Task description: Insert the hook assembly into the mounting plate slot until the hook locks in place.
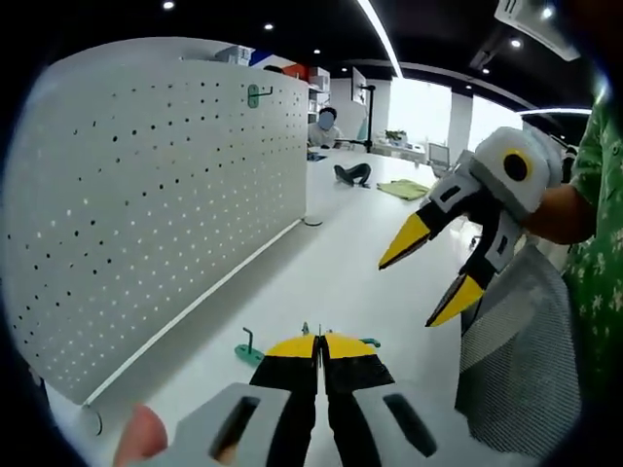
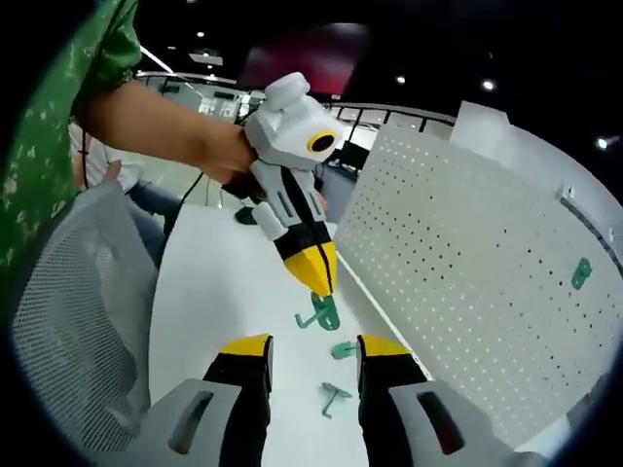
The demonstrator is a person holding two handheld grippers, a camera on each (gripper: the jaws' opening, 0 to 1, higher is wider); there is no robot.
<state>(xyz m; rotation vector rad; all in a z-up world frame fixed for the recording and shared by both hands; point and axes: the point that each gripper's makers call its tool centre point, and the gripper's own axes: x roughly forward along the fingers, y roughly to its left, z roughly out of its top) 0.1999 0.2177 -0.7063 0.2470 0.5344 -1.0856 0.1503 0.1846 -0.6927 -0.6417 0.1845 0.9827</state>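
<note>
A white pegboard mounting plate (image 1: 146, 214) stands upright along the table; in the right gripper view the pegboard (image 2: 467, 253) is on the right. One green hook (image 1: 255, 94) is mounted high on it, seen as hook (image 2: 581, 272). My left gripper (image 1: 316, 339) is shut; the right gripper view shows the left gripper (image 2: 319, 282) with a green hook (image 2: 319, 313) hanging from its tip above the table. My right gripper (image 2: 316, 345) is open and holds nothing; it hovers as the right gripper (image 1: 428, 274) away from the board. Two loose green hooks (image 2: 343, 348) (image 2: 334, 394) lie on the table.
The white table (image 1: 370, 253) runs along the pegboard's foot. A grey mesh chair (image 1: 516, 370) stands at its near side, beside a person's green sleeve (image 1: 599, 195). Dark and green items (image 1: 352, 175) lie far down the table, where another person sits.
</note>
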